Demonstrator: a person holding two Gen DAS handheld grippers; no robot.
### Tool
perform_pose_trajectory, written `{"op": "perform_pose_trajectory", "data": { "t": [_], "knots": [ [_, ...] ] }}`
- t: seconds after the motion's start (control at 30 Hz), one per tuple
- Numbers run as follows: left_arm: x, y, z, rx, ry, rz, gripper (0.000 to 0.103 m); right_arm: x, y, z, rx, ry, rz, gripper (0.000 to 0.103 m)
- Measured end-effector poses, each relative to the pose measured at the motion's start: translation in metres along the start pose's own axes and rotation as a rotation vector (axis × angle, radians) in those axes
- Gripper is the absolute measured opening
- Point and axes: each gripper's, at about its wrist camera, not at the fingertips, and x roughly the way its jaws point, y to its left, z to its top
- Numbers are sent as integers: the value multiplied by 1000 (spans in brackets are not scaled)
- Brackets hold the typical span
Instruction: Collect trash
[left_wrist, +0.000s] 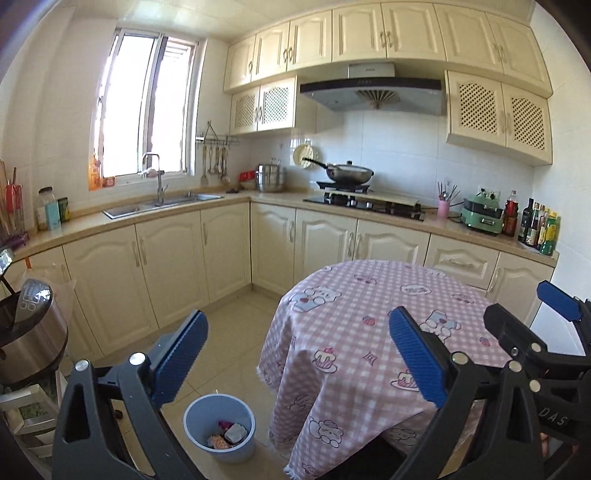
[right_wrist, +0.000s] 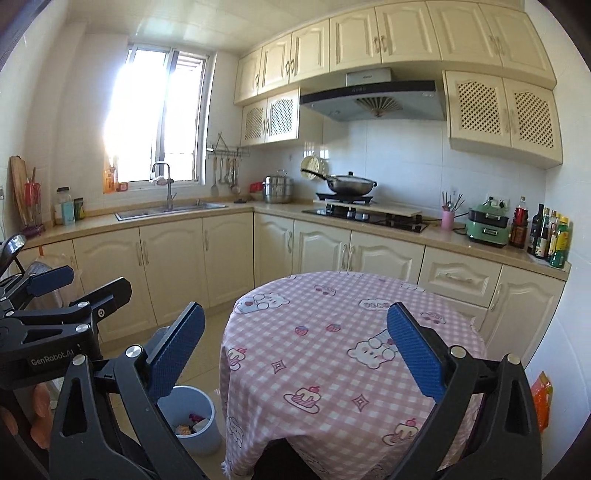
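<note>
Nearest the lens, the left tool (left_wrist: 295, 354) stands with its blue pads spread wide and nothing between them; the right tool (right_wrist: 295, 350) is the same, wide apart and empty. Both point slightly downward over the round table (left_wrist: 354, 295), whose pink checked cloth shows no scraps on the part in view.

The trash (left_wrist: 229, 435) lies in the blue bin (left_wrist: 195, 413) on the floor, below the left tool, under its left pad and just beside the hanging cloth. In the right wrist view the bin (right_wrist: 207, 424) sits low and to the left of the right tool, partly hidden behind its left finger. A few crumpled pieces lie in the bottom.

By the look of it, collection is done or nearly so. To finish well, scan the table's far edge and the floor around the bin for strays, keep both tools apart from each other, and approach any remaining piece from above with pads wide before closing.
</note>
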Motion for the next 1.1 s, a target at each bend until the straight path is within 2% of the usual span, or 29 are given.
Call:
{"op": "perform_pose_trajectory", "data": {
  "t": [0.4,1.1],
  "knots": [
    [-39,-16,12,19,-82,0,97,-40,-18,-1,10,-95,-56,95],
    [-41,-22,9,54,-104,-18,97,-42,-18,-7,9,-99,-57,95]
  ]
}}
